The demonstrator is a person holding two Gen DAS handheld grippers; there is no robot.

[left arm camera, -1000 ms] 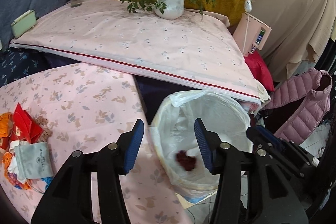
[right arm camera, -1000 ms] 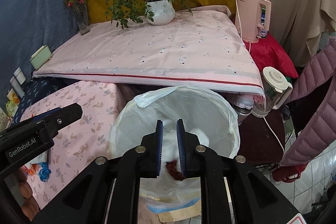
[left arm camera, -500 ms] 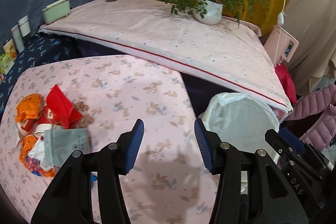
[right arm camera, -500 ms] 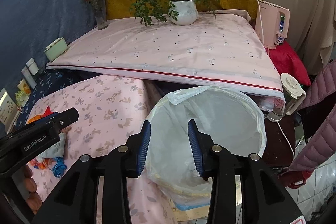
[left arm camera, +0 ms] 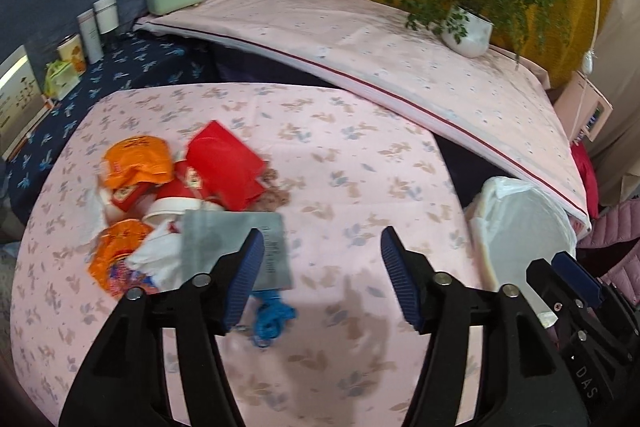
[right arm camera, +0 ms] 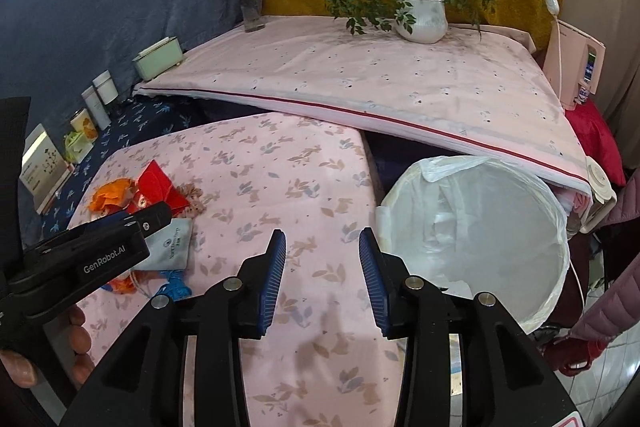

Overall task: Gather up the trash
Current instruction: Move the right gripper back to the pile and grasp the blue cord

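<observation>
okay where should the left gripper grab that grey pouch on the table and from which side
Grip the grey pouch at its free right edge, coming down from above. It lies flat, its left side crowded by wrappers. The left gripper, jaws opening and empty, probably needs to pinch up that edge.

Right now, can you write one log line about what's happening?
left gripper: opening, empty | right gripper: open, empty | trash pile: on table | bin: beside table

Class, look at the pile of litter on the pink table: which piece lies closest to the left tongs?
The blue tangled string, lying just below the grey pouch, apart from the orange and red wrappers farther back.
</observation>
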